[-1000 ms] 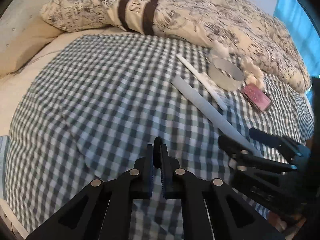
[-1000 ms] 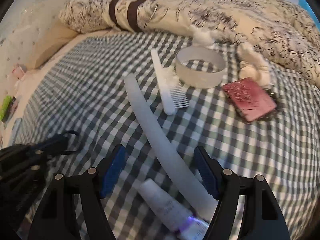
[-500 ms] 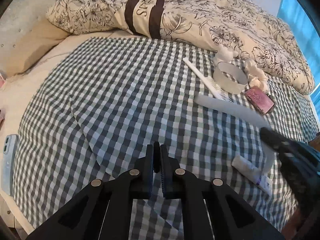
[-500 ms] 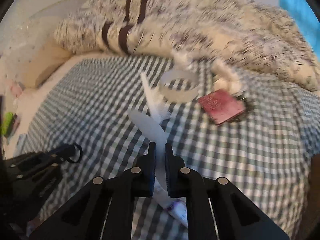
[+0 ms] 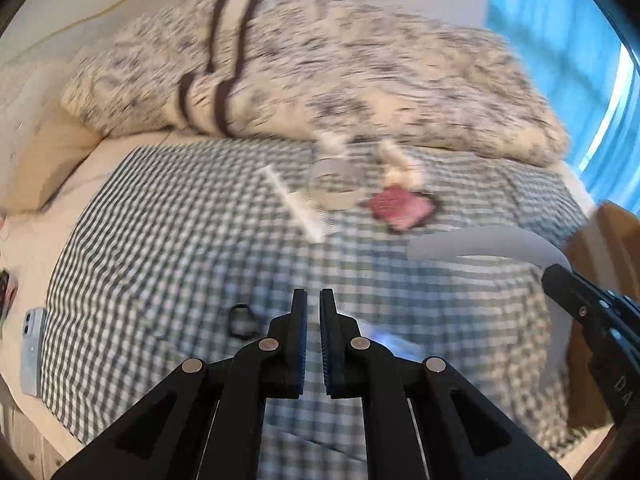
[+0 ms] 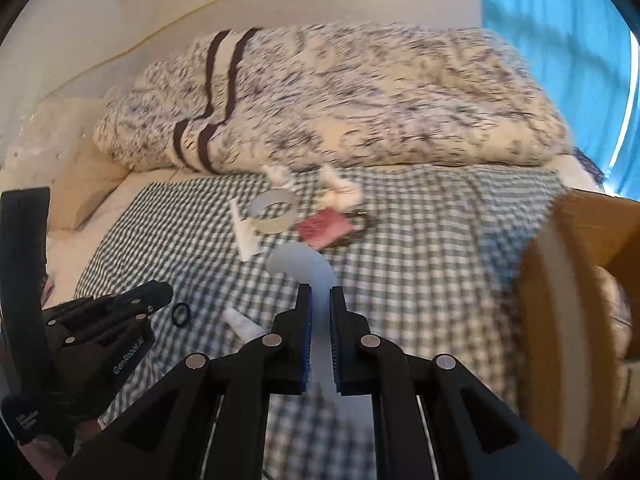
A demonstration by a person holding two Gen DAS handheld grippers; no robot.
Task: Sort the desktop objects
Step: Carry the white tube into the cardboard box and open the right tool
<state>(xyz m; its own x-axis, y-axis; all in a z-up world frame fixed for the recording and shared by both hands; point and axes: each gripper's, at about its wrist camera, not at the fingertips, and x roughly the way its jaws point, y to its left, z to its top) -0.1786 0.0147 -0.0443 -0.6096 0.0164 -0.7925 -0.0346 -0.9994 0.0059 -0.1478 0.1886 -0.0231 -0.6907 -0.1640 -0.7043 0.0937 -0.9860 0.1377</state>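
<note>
My right gripper (image 6: pixel 320 296) is shut on a long white flexible strip (image 6: pixel 302 264), which curls up clear of the checked cloth (image 6: pixel 420 240). In the left wrist view the strip (image 5: pixel 480 244) arcs out of the right gripper (image 5: pixel 560 276) at the right edge. My left gripper (image 5: pixel 313 300) is shut with nothing between its pads. A black hair tie (image 5: pixel 241 321) lies on the cloth just left of it. A small white tube (image 6: pixel 240 322) lies near the hair tie (image 6: pixel 181 314). Further back are a white comb (image 5: pixel 298 208), a clear tape ring (image 5: pixel 334 186) and a pink flat case (image 5: pixel 400 210).
An open cardboard box (image 6: pixel 580 280) stands at the right edge of the bed. A floral quilt (image 5: pixel 320 72) is heaped behind the cloth. A white fluffy item (image 5: pixel 396 164) sits by the tape ring. A phone (image 5: pixel 32 344) lies at the left edge.
The right gripper shut on the white strip, lifted it off the cloth and carried it right. The hair tie left the left gripper's tips and now lies on the cloth.
</note>
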